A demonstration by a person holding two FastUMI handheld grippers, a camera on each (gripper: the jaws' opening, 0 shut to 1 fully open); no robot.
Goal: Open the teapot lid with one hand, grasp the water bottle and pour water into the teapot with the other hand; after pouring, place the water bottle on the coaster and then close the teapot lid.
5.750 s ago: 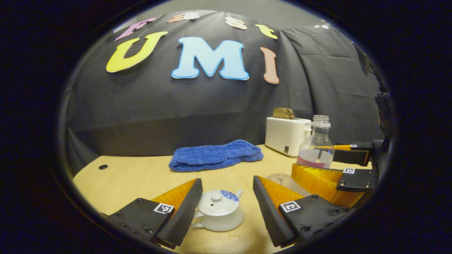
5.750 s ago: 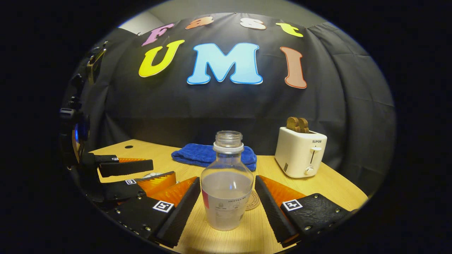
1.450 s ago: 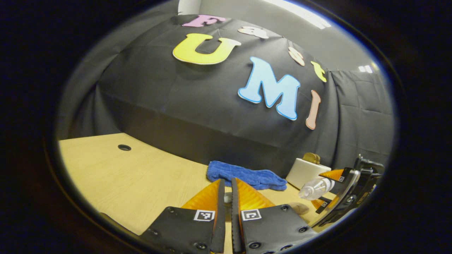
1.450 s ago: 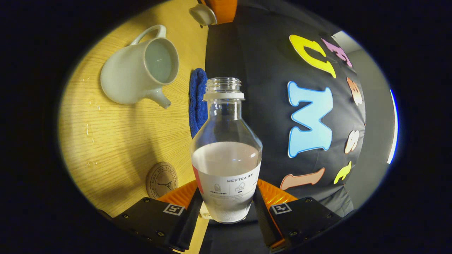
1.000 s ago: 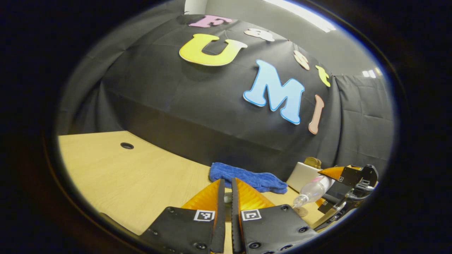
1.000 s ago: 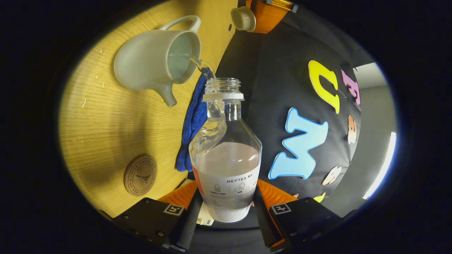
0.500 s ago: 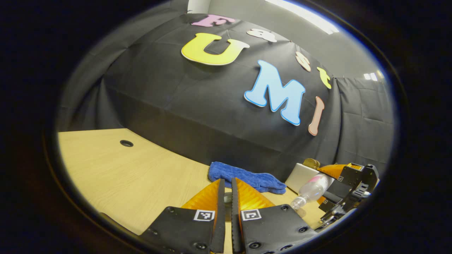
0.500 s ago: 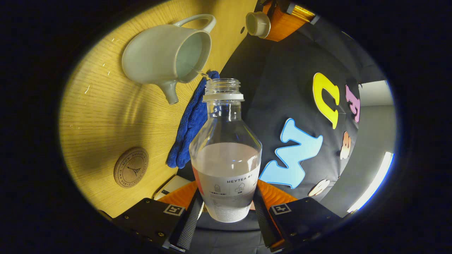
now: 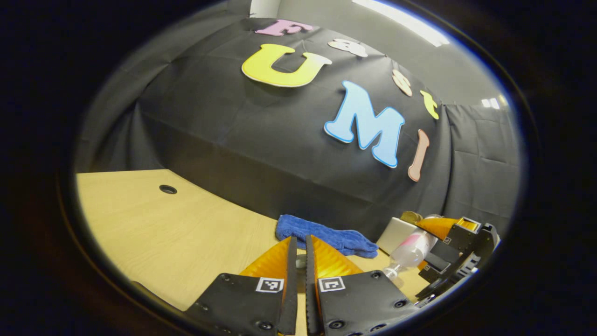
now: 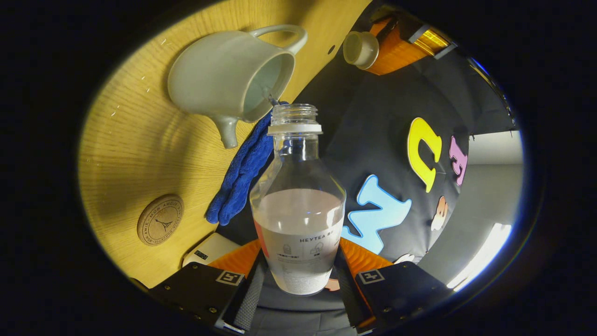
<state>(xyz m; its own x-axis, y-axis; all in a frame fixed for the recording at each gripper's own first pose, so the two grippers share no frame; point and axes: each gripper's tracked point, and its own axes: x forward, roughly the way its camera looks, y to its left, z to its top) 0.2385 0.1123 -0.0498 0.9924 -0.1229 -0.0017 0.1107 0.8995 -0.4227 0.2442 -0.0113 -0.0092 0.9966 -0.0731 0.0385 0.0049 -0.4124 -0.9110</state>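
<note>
A: Right gripper (image 10: 298, 280), outward. Both fingers press the water bottle (image 10: 298, 219) low on its body; the mouth points at the open teapot (image 10: 228, 79), rim just beside rim, a thin thread of water between them.

B: Room around it?

A: Bare desk (image 10: 126, 163) on the spout side. Coaster (image 10: 160, 220) lies well apart from the teapot, near the desk edge. Blue cloth (image 10: 240, 172) sits behind the bottle neck, white toaster (image 10: 207, 249) by the gripper's base.

B: Against half a second ago?

A: Bottle tipped further; the teapot mouth now sits closer over the bottle's mouth.

B: Left gripper (image 9: 298, 261)?

A: Jaws nearly together on the lid (image 10: 360, 47), seen from the right gripper view held up off the desk beyond the teapot. Open desk stretches to its left, with a cable hole (image 9: 168, 189) near the far edge. The right gripper shows low at right with the bottle tilted down.
</note>
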